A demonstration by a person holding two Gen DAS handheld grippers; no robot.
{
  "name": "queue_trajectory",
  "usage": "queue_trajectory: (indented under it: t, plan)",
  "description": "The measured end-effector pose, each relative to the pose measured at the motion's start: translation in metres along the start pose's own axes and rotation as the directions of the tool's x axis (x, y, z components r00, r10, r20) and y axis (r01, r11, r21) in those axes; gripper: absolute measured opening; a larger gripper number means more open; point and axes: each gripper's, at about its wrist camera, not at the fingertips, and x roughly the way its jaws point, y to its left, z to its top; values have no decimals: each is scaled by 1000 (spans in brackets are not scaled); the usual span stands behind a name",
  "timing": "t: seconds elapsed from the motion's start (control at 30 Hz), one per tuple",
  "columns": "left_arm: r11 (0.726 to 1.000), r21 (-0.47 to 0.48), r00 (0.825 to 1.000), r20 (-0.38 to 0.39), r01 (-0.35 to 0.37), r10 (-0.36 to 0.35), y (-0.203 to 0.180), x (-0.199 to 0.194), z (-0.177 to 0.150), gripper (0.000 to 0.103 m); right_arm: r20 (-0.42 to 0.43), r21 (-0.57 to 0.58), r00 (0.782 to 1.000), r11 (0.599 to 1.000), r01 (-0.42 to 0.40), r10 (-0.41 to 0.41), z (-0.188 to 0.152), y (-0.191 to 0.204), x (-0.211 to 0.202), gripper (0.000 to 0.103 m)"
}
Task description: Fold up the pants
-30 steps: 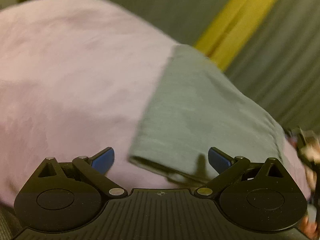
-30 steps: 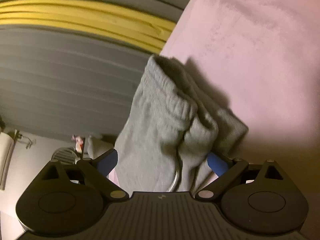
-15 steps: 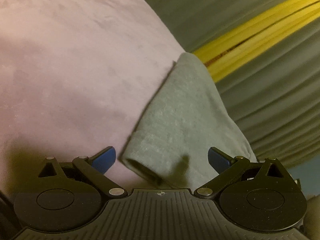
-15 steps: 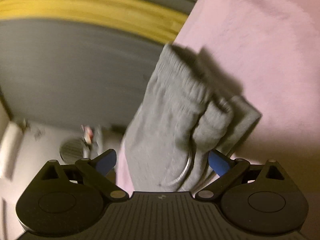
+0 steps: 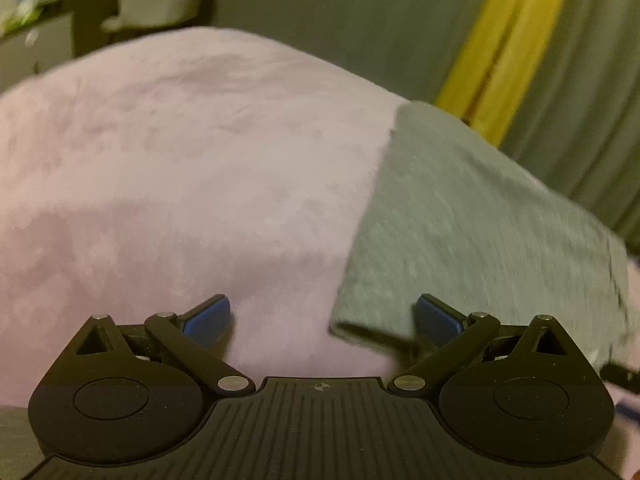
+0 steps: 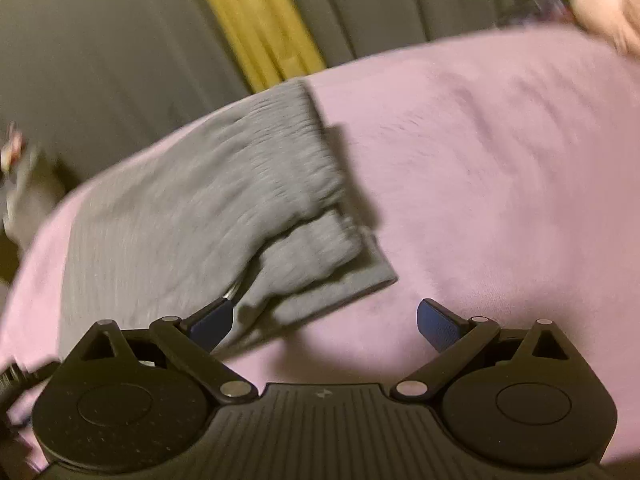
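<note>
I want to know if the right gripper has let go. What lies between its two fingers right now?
Only bare pink blanket, in the right wrist view. The right gripper is open, and the folded grey pants lie beside its left finger.

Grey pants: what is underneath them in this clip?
The folded grey pants lie on a pink blanket, which shows all around them. What the blanket itself covers is hidden. Both tongs are open and hold nothing.

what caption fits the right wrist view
Open right gripper above folded grey pants on a pink blanket.
</note>
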Motion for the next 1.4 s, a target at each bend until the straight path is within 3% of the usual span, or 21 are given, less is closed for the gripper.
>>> queue_trajectory:
  t: [0.1,0.23,0.37,0.5,0.67,0.93,1.27,1.4]
  plan:
    - [994,101,1000,2,-30,30,-11,-15,-10,102,-9,-99,998,993,63,-65,-11,17,-10,99]
    - [980,188,998,12,-59,58,-21,-30,-19,103,-61,-204,997,978,40,-54,-34,40,-23,99]
    - [973,222,998,25,-58,54,-24,-43,-27,103,26,-341,999,939,41,-34,-50,59,-41,99]
    - [964,259,997,38,-67,59,-30,-50,-33,103,46,-394,999,919,32,-15,-62,71,-45,99]
    - [960,270,997,38,-70,62,-32,-50,-34,103,97,-420,995,905,65,-27,-65,76,-50,99]
    - [952,300,998,20,-59,55,-38,-44,-36,103,103,-436,994,896,77,-35,-63,81,-44,99]
    - [944,324,998,5,-67,69,-45,-35,-37,103,116,-368,993,927,70,-29,-53,76,-39,99]
    - [941,330,997,4,-69,72,-46,-31,-37,103,121,-396,992,915,76,-30,-52,83,-35,99]
